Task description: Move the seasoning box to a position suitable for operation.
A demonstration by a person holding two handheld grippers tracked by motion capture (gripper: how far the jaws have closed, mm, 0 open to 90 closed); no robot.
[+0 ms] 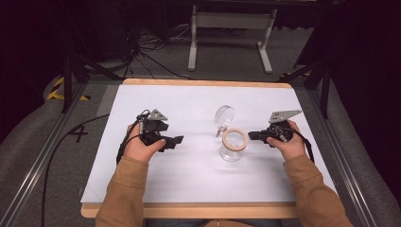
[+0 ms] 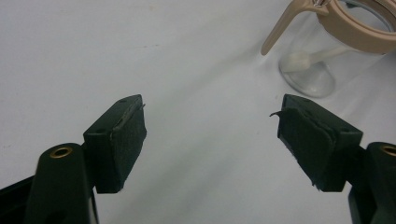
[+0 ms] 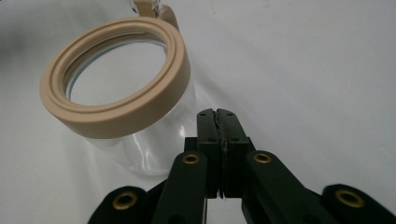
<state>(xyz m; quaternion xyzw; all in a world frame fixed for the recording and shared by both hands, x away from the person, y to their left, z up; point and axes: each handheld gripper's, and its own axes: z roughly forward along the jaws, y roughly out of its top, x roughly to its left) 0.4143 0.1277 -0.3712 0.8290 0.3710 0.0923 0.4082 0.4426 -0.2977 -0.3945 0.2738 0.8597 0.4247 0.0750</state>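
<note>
A clear glass jar (image 1: 231, 150) with a beige ring around its mouth (image 3: 116, 77) stands upright near the middle of the white table. Its round clear lid (image 1: 224, 117) is swung open and stands up behind the jar on a hinge. My left gripper (image 1: 176, 140) rests to the jar's left, open, with nothing between its pads (image 2: 128, 140). The jar (image 2: 322, 51) lies ahead of it, up and to the right. My right gripper (image 1: 252, 135) sits just right of the jar, shut with pads pressed together (image 3: 217, 119), its tip close to the glass wall.
The white sheet (image 1: 198, 179) covers a wooden board whose edge (image 1: 189, 211) runs along the front. Metal rails (image 1: 42, 156) flank the table. A white stand (image 1: 231, 28) and loose cables (image 1: 151, 52) lie on the floor beyond the far edge.
</note>
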